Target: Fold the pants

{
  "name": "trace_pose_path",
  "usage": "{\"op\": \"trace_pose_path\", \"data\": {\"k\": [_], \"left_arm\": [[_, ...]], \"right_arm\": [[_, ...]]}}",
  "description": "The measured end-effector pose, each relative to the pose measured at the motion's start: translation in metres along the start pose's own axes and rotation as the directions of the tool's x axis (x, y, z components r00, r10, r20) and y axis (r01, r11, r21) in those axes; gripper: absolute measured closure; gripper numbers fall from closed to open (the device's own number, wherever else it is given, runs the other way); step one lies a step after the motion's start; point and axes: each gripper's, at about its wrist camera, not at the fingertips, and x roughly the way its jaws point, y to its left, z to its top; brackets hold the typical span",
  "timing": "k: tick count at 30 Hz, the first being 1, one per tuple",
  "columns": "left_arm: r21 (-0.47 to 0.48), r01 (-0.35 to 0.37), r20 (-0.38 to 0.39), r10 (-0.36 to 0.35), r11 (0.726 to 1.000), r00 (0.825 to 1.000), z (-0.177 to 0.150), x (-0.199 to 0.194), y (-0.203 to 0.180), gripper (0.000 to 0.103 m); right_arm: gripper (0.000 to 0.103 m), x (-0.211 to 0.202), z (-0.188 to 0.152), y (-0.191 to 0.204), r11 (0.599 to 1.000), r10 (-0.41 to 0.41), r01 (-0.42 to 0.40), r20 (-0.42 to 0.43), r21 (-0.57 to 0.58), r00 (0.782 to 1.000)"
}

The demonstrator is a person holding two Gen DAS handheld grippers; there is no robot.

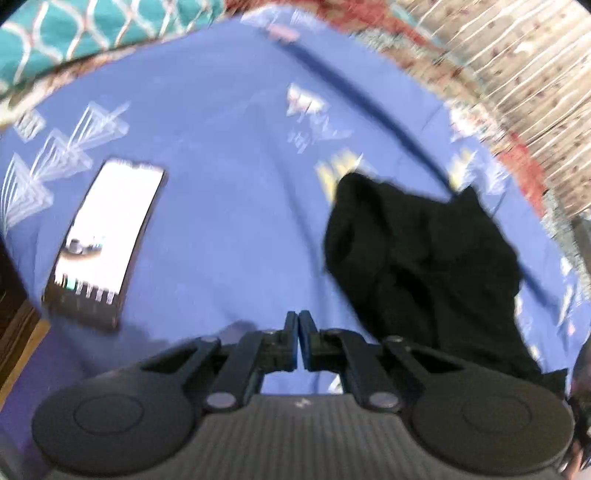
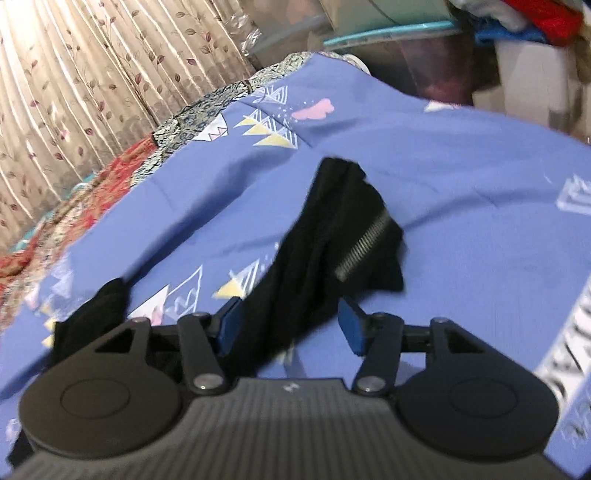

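From the left wrist, the left tongs (image 1: 298,321) are clenched on nothing, blue pads pressed together over bare blue sheet (image 1: 229,177). A lit phone (image 1: 105,236) lies on the sheet ahead and to their left; only this view shows it. The black pants (image 1: 424,258) lie bunched ahead to their right, apart from the pads. Beyond the sheet are a teal patterned cloth (image 1: 92,29) and a curtain (image 1: 524,74).

From the right wrist, the right tongs (image 2: 291,325) stand released, and the pants (image 2: 317,240) run up between the pads; the blur hides whether either pad touches them. A zipper (image 2: 364,247) shows on the cloth just ahead, seen only here. A second black bunch lies by the left linkage. The leafy curtain (image 2: 74,74) hangs far left, with bins (image 2: 388,33) beyond. Both tongs tilt downward toward the sheet (image 2: 480,184).
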Motion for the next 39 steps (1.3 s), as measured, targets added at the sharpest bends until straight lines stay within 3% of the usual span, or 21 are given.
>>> {"op": "trace_pose_path", "data": {"k": [1, 2, 3, 5, 6, 7, 8, 10, 12, 14, 16, 19, 21, 23, 26, 30, 32, 35, 37, 38, 39], "left_arm": [[-0.018, 0.010, -0.032, -0.011, 1.000, 0.999, -0.002, 0.006, 0.002, 0.099], [-0.036, 0.031, -0.070, -0.033, 0.999, 0.997, -0.004, 0.018, -0.003, 0.092], [-0.051, 0.050, -0.101, -0.055, 0.997, 0.993, -0.007, 0.029, -0.006, 0.078], [-0.061, 0.067, -0.135, -0.074, 0.996, 0.988, -0.009, 0.049, -0.019, 0.057], [-0.046, 0.069, -0.143, -0.075, 0.997, 0.987, -0.009, 0.059, -0.029, 0.050], [-0.027, 0.072, -0.153, -0.076, 0.997, 0.985, -0.008, 0.067, -0.039, 0.049], [-0.008, 0.080, -0.167, -0.080, 0.997, 0.983, -0.007, 0.077, -0.048, 0.049], [0.012, 0.111, -0.187, -0.107, 0.994, 0.977, -0.004, 0.094, -0.065, 0.055], [0.026, 0.128, -0.207, -0.120, 0.991, 0.971, -0.002, 0.114, -0.078, 0.086], [0.030, 0.137, -0.231, -0.126, 0.990, 0.965, -0.003, 0.125, -0.081, 0.098], [0.017, 0.137, -0.241, -0.129, 0.990, 0.962, -0.007, 0.130, -0.080, 0.100], [0.010, 0.148, -0.252, -0.140, 0.989, 0.957, -0.011, 0.131, -0.075, 0.100], [-0.002, 0.144, -0.256, -0.140, 0.990, 0.957, -0.012, 0.128, -0.068, 0.097], [-0.018, 0.146, -0.260, -0.146, 0.989, 0.955, -0.009, 0.127, -0.065, 0.092], [-0.040, 0.140, -0.245, -0.146, 0.989, 0.958, -0.004, 0.129, -0.067, 0.090], [-0.004, 0.102, -0.220, -0.100, 0.995, 0.970, -0.001, 0.130, -0.081, 0.096], [0.018, 0.095, -0.203, -0.090, 0.995, 0.975, -0.003, 0.120, -0.083, 0.096], [0.032, 0.105, -0.174, -0.098, 0.994, 0.980, -0.002, 0.097, -0.077, 0.097], [0.013, 0.120, -0.150, -0.117, 0.993, 0.982, 0.002, 0.078, -0.072, 0.099], [-0.001, 0.136, -0.135, -0.135, 0.991, 0.982, 0.004, 0.066, -0.067, 0.099], [-0.014, 0.149, -0.115, -0.150, 0.989, 0.982, 0.007, 0.054, -0.063, 0.099]], "right_arm": [[0.037, 0.009, 0.002, 0.006, 1.000, -0.012, 0.012, 0.004, -0.021, 1.000], [0.024, 0.021, 0.004, 0.014, 0.998, -0.034, 0.033, -0.005, -0.045, 0.999], [0.018, 0.032, 0.008, 0.015, 0.997, -0.057, 0.056, -0.020, -0.061, 0.998], [0.022, 0.054, 0.011, 0.020, 0.991, -0.116, 0.112, -0.053, -0.071, 0.992], [0.055, 0.064, 0.013, 0.019, 0.989, -0.133, 0.126, -0.083, -0.078, 0.988], [0.081, 0.067, 0.014, 0.017, 0.986, -0.147, 0.136, -0.107, -0.099, 0.983], [0.089, 0.063, 0.016, 0.016, 0.982, -0.166, 0.154, -0.106, -0.113, 0.980], [0.090, 0.035, 0.024, 0.010, 0.993, -0.103, 0.102, -0.015, -0.056, 0.995], [0.090, -0.011, 0.026, 0.007, 0.998, -0.034, 0.038, 0.094, -0.046, 0.995], [0.090, -0.061, 0.013, -0.003, 0.998, 0.039, -0.030, 0.158, -0.053, 0.987], [0.090, -0.096, -0.008, -0.017, 0.998, 0.047, -0.038, 0.162, -0.057, 0.986], [0.079, -0.122, -0.053, -0.049, 0.999, 0.019, -0.016, 0.069, -0.041, 0.997], [0.057, -0.126, -0.079, -0.073, 0.997, -0.059, 0.059, 0.001, -0.046, 0.998], [0.057, -0.133, -0.083, -0.091, 0.989, -0.148, 0.149, 0.018, -0.006, 0.989], [0.056, -0.143, -0.061, -0.103, 0.988, -0.147, 0.142, 0.080, 0.058, 0.986], [0.023, -0.112, -0.021, -0.092, 0.996, -0.087, 0.088, 0.113, -0.007, 0.990], [0.023, -0.088, -0.005, -0.102, 0.992, -0.123, 0.120, 0.086, 0.037, 0.989], [0.024, -0.049, 0.002, -0.124, 0.977, -0.133, 0.136, -0.034, 0.161, 0.991], [0.045, -0.027, 0.001, -0.131, 0.968, -0.136, 0.156, -0.114, 0.195, 0.984], [0.082, -0.021, 0.003, -0.129, 0.971, -0.147, 0.168, -0.130, 0.171, 0.981], [0.097, -0.021, 0.007, -0.127, 0.973, -0.142, 0.165, -0.144, 0.164, 0.979]]}}
